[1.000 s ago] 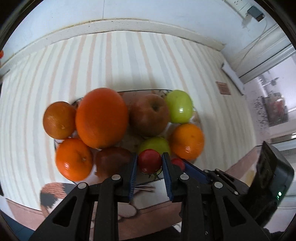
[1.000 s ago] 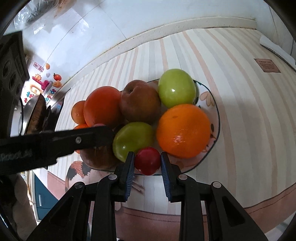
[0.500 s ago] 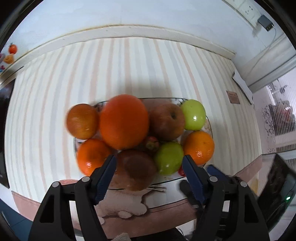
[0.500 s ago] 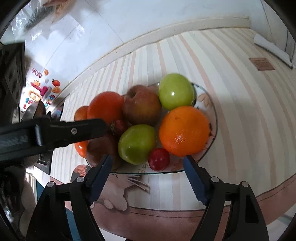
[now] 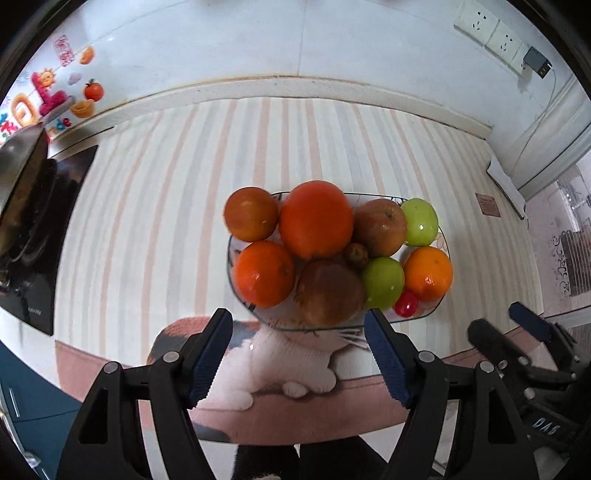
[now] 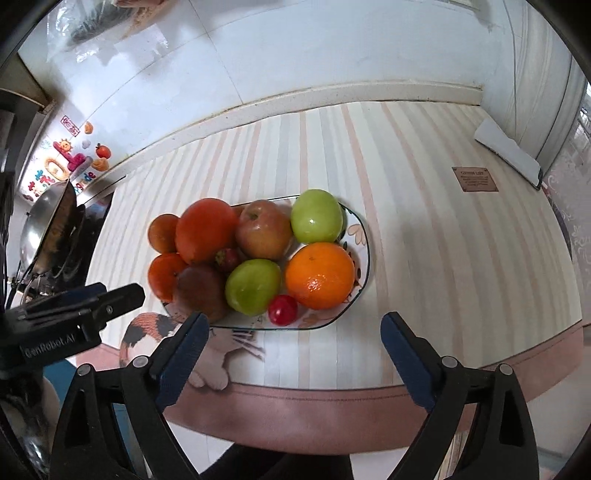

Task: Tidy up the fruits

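An oval plate (image 5: 441, 242) (image 6: 364, 236) on the striped table holds several fruits: oranges (image 5: 316, 218) (image 6: 319, 275), green apples (image 5: 382, 282) (image 6: 253, 286), a red apple (image 6: 263, 233), a brown pear (image 5: 328, 291), and two small red fruits (image 5: 406, 303) (image 6: 282, 309), (image 5: 356, 254). My left gripper (image 5: 297, 332) is open and empty, just in front of the plate's near rim. My right gripper (image 6: 293, 339) is open and empty, also in front of the plate. Each gripper shows in the other's view, the right (image 5: 517, 332) and the left (image 6: 85, 299).
A black stove with a steel wok (image 6: 48, 229) stands at the left. A cat picture (image 5: 280, 354) marks the table's front edge. A white folded cloth (image 6: 506, 147) and a small brown label (image 6: 474, 179) lie at the right. Wall sockets (image 5: 491, 27) sit above.
Both grippers opened, each letting go of a small red fruit onto the plate, and drew back toward the table's front edge.
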The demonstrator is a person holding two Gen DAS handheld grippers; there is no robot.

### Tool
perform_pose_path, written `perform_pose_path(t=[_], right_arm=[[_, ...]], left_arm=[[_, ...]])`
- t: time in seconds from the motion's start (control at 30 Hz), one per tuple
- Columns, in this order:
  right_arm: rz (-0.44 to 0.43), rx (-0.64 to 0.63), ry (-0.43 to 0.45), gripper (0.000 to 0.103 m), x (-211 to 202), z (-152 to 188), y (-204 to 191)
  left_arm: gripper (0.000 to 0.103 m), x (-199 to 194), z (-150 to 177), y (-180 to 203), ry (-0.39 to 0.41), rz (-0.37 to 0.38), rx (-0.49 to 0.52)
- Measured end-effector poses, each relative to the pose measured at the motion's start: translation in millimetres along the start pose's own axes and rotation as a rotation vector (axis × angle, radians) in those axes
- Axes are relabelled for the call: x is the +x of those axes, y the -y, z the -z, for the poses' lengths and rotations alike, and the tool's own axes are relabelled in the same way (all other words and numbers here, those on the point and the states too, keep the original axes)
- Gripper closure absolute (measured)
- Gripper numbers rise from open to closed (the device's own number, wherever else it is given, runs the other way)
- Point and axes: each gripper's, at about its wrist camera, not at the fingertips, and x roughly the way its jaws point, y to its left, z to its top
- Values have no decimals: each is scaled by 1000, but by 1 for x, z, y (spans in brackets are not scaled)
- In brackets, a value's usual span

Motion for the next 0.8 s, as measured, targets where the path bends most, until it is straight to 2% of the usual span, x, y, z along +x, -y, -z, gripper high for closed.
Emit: perform_pose_path(t=[0.17,0.4,0.6,0.7,0.73,0.8], right_arm=[[8,-6,24,7,-29,8,-4],[30,-11,88,6,-79,29,-19],[43,-25,171,5,-137,59,-44],[38,-30,207,4,-167,78,-58],[39,-31,226,4,-177,86,-62],[52,-39,255,4,-198,102,-72]], left_arm=[[31,-25,17,-5,33,-3,-32],[31,-71,45,-9,106,-11,-22],[30,-117,75,-14,186,-28,10],[19,-142,92,-16,228,-40,24],[12,-152,100,-17,251,-45,32],[10,-170,112,-19,282,-56,41]])
